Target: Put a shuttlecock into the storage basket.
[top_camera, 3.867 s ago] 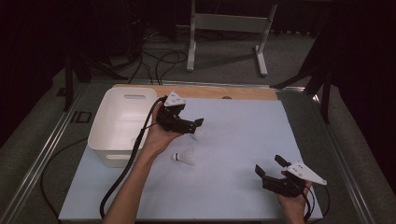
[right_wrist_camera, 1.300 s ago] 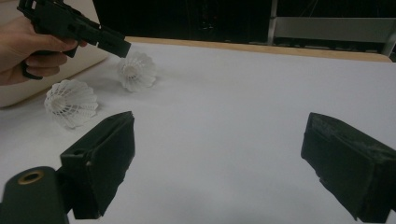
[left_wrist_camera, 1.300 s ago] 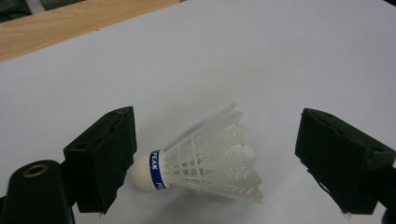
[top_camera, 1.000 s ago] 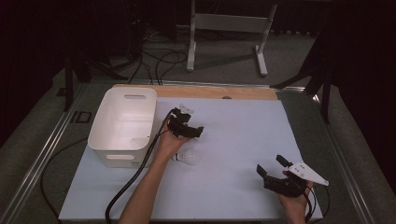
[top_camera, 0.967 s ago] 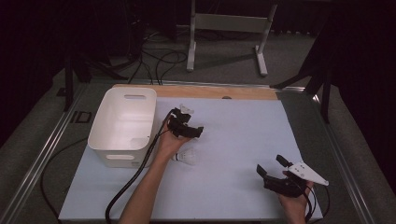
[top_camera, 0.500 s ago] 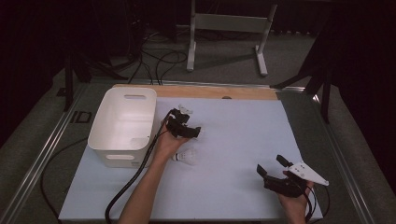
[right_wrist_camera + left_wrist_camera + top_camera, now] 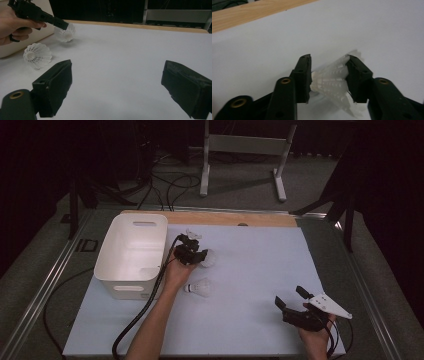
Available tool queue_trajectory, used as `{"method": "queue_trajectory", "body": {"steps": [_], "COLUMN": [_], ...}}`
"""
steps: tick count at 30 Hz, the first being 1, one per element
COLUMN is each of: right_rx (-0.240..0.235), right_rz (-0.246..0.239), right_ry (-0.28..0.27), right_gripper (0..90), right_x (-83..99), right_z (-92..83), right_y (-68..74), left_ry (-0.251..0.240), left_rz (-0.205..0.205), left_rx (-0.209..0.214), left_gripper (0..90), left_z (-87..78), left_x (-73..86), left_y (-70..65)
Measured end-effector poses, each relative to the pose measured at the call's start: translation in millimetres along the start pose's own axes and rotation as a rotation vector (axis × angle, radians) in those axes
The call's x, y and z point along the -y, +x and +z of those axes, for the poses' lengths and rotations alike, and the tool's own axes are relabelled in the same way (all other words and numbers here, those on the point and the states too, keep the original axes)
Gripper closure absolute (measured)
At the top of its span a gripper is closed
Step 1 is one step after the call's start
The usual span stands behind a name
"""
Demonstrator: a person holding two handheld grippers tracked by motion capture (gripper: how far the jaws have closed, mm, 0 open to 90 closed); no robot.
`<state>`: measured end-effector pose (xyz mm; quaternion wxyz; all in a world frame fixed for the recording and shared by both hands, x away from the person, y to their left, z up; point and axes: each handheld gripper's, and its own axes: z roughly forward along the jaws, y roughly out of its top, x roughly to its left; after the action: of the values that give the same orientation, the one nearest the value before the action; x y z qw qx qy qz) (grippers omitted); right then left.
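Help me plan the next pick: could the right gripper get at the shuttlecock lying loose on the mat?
Probably yes. The right gripper is open, and bare mat lies between it and the loose shuttlecock; the left gripper is busy beyond, on the other shuttlecock.

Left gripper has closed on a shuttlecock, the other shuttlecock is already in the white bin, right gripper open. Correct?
Not quite. The other shuttlecock lies on the table beside the white bin, as the high view shows. The left gripper does clamp a shuttlecock; the right gripper is open.

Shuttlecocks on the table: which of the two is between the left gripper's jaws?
The farther shuttlecock, beside the white bin: the left gripper has just been closing on its skirt. The other shuttlecock lies free, nearer the person.
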<state>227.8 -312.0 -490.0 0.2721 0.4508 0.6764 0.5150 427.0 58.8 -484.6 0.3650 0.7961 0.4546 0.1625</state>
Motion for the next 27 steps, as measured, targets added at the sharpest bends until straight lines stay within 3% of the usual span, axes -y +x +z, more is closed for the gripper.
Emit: {"method": "queue_trajectory", "body": {"steps": [4,12,27], "right_rx": [0.001,0.001,0.002], "right_rz": [0.003,-0.001,-0.004], "right_ry": [0.0,0.0,0.002], "right_gripper": [9.9,9.9,9.9], "right_x": [-0.1,0.0,0.1], "right_z": [-0.1,0.0,0.6], "right_y": [0.2,0.0,0.3], "left_ry": [0.011,-0.02,-0.098], "left_rz": [-0.016,-0.045,-0.034], "left_rx": [-0.009,0.027,0.124], "left_gripper": [70.7,89.3,89.7], "left_z": [1.5,-2.3,-16.1], "left_x": [1.3,-1.2,-12.0], "left_y": [2.5,3.3,-2.6]}}
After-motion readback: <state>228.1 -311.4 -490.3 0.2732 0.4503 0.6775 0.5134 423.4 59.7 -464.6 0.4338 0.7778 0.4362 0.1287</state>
